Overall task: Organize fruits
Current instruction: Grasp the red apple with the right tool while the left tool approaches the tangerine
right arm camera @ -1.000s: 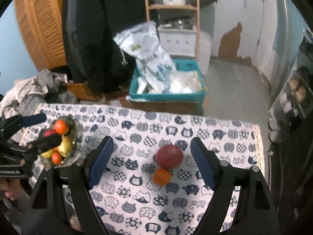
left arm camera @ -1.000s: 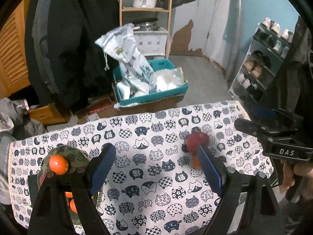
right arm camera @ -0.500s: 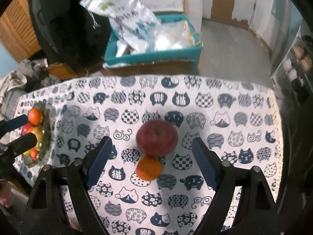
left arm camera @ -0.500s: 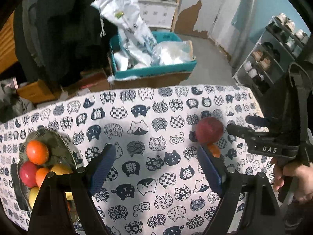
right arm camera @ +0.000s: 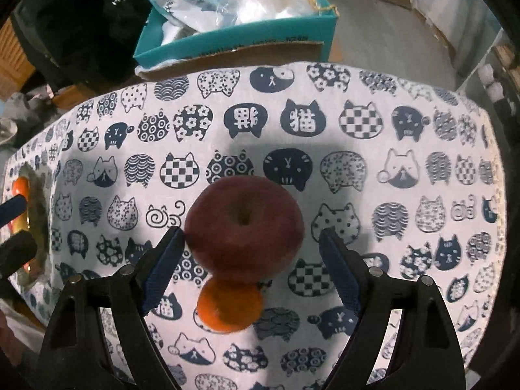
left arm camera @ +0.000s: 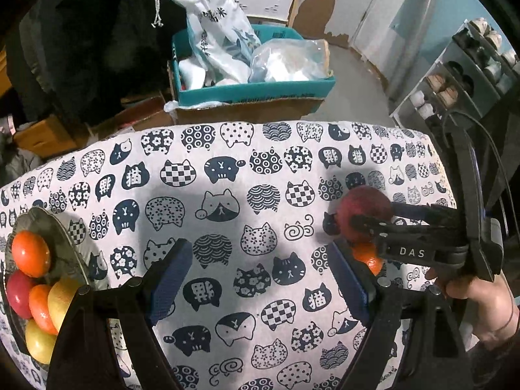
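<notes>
Two apples [right arm camera: 243,224], three oranges [right arm camera: 229,305], three yellow fruits [left arm camera: 60,302].

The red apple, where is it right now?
In the right wrist view the red apple sits on the cat-print cloth between the right gripper's open fingers, touching the small orange.
</notes>
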`<state>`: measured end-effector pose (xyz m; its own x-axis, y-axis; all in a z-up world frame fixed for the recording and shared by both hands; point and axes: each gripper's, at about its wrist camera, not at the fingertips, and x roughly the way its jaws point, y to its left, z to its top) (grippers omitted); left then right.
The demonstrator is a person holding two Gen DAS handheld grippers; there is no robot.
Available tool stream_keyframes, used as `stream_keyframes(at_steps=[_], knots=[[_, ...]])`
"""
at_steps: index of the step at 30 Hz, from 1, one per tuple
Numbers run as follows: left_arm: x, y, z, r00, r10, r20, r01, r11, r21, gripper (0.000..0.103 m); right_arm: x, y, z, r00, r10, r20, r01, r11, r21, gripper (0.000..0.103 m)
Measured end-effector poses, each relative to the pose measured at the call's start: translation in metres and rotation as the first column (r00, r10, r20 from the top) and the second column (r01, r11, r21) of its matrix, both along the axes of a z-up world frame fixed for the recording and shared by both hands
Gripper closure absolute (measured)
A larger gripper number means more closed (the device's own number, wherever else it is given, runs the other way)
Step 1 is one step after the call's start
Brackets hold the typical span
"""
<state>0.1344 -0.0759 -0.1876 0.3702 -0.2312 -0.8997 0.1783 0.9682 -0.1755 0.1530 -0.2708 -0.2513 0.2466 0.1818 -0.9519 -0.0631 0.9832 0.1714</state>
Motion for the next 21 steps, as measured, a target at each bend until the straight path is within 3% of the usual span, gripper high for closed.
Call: stream_keyframes(at_steps=[12, 21], knots=[[-0.001, -0.008, -0.007, 1.0, -0.024, -0.018, 0.024, 1.0, 0.0, 0.017, 0.003, 0.003, -0.015, 1.0, 0.0, -0.016, 0.0, 1.0, 0.018, 0.025], [-0.005, -0.044, -0.006, 0.996, -0.078, -0.031, 0.077, 0.996, -0.041, 0.017, -0.018, -0.032, 0.031, 0.989, -0.06, 0.135, 0.062, 0.998, -0.012, 0.025]])
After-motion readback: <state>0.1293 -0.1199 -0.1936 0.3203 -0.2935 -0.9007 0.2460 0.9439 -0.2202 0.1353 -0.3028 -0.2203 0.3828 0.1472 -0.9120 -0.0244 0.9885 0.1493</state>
